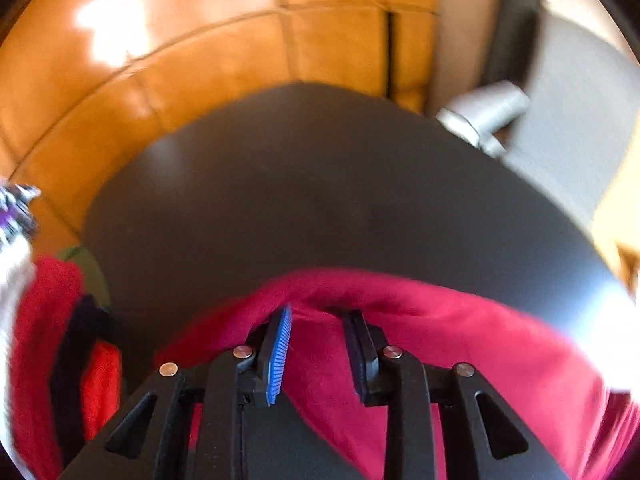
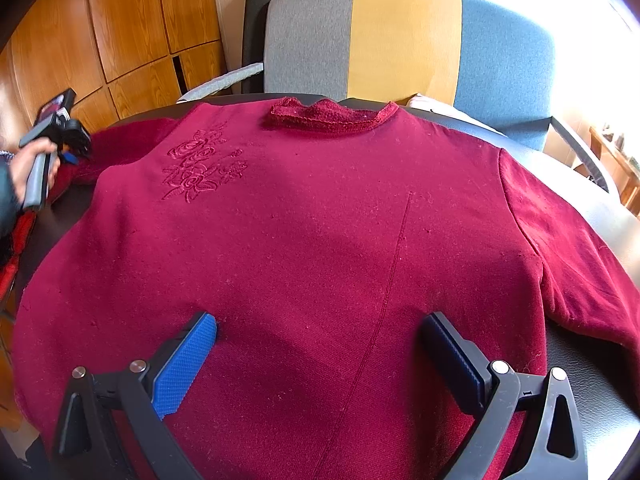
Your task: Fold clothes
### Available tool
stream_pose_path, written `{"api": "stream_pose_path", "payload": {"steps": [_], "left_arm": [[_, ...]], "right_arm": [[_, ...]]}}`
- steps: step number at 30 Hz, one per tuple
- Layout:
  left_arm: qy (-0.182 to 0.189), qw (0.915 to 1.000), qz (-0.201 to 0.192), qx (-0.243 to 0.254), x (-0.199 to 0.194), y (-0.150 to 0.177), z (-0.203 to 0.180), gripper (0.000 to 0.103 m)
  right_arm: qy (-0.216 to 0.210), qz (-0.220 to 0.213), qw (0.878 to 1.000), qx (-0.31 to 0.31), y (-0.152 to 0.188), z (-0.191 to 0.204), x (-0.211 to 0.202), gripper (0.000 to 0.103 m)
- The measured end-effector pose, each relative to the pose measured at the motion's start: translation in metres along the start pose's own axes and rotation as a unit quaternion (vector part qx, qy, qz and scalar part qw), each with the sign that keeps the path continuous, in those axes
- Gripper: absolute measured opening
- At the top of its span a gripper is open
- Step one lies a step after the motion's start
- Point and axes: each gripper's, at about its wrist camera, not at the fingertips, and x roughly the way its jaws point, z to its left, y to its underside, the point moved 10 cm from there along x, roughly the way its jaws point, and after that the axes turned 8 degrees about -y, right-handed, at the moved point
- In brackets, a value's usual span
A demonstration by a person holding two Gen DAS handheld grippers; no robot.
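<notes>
A crimson sweater (image 2: 320,220) lies spread front-up on the dark round table (image 2: 580,380), collar (image 2: 332,116) at the far side and embroidered roses (image 2: 200,168) at upper left. My right gripper (image 2: 320,322) stands open over the lower body, blue pad (image 2: 188,356) left and dark finger (image 2: 452,352) right, nothing pinched. At the far left a hand holds my left gripper (image 2: 70,148) at the sweater's left sleeve (image 2: 132,132). The blurred left wrist view shows that gripper (image 1: 320,310) shut on a bunched fold of the crimson sleeve (image 1: 316,360), the table (image 1: 280,200) beyond.
A chair (image 2: 400,40) with a grey, yellow and blue back stands behind the table, its grey armrest (image 1: 488,116) near the rim. Wooden cabinets (image 2: 120,40) fill the left. Other red and dark clothes (image 1: 40,340) are piled at the table's left edge.
</notes>
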Motion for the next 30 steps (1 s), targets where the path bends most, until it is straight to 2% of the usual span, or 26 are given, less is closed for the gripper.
{"api": "stream_pose_path", "payload": {"steps": [2, 5, 8, 10, 11, 13, 15, 16, 17, 18, 20, 23, 25, 27, 29, 30], "left_arm": [[-0.008, 0.9990, -0.001, -0.043, -0.001, -0.017, 0.013, 0.027], [-0.002, 0.9977, -0.016, -0.065, 0.005, -0.047, 0.022, 0.027], [0.008, 0.9982, -0.044, -0.041, -0.018, -0.031, 0.023, 0.027], [0.032, 0.9985, -0.043, -0.007, -0.031, -0.011, 0.010, 0.027], [0.032, 0.9985, -0.042, 0.018, -0.032, -0.002, -0.001, 0.027], [0.022, 0.9976, -0.025, 0.061, -0.025, 0.015, -0.016, 0.028], [0.002, 0.9965, 0.016, 0.083, -0.001, 0.031, -0.022, 0.028], [-0.003, 0.9962, 0.038, 0.078, 0.011, 0.040, -0.020, 0.030], [0.000, 0.9974, 0.034, 0.063, 0.014, 0.041, -0.015, 0.031], [0.001, 0.9984, 0.025, 0.051, 0.014, 0.039, -0.010, 0.037], [0.012, 0.9986, 0.032, 0.041, 0.017, 0.039, -0.005, 0.038], [-0.001, 0.9981, 0.058, 0.023, 0.020, 0.034, 0.006, 0.039], [-0.007, 0.9974, 0.070, 0.013, 0.012, 0.034, 0.009, 0.034], [0.024, 0.9981, 0.054, 0.016, -0.011, 0.038, 0.000, 0.032], [0.083, 0.9948, 0.032, 0.049, -0.050, 0.055, -0.028, 0.032], [0.117, 0.9901, 0.022, 0.075, -0.073, 0.069, -0.047, 0.033]], "right_arm": [[0.000, -0.001, 1.000, 0.000, 0.000, 0.000, 0.000, 0.103], [-0.001, -0.001, 1.000, 0.000, 0.000, -0.001, 0.000, 0.103], [-0.002, -0.002, 1.000, 0.000, 0.000, -0.001, 0.000, 0.103], [-0.002, -0.002, 1.000, 0.000, 0.000, 0.000, 0.000, 0.103], [-0.002, -0.002, 1.000, 0.000, 0.000, 0.000, 0.000, 0.103], [-0.001, -0.002, 1.000, 0.001, 0.000, 0.000, 0.000, 0.103], [-0.001, -0.001, 1.000, 0.000, 0.000, 0.000, 0.000, 0.103], [-0.001, -0.001, 1.000, 0.000, 0.000, 0.000, 0.000, 0.103], [-0.001, -0.001, 1.000, 0.000, 0.000, 0.000, 0.000, 0.103], [0.000, 0.000, 1.000, 0.000, 0.000, 0.000, 0.000, 0.103], [0.002, 0.001, 1.000, -0.001, 0.000, 0.000, 0.001, 0.103], [0.006, 0.004, 1.000, -0.002, 0.000, -0.001, 0.002, 0.103], [0.010, 0.005, 1.000, -0.002, -0.001, -0.001, 0.004, 0.103], [0.014, 0.006, 1.000, -0.001, -0.003, -0.002, 0.005, 0.103], [0.013, 0.004, 1.000, 0.000, -0.002, -0.003, 0.005, 0.103], [0.013, 0.004, 1.000, 0.000, -0.002, -0.004, 0.004, 0.103]]}}
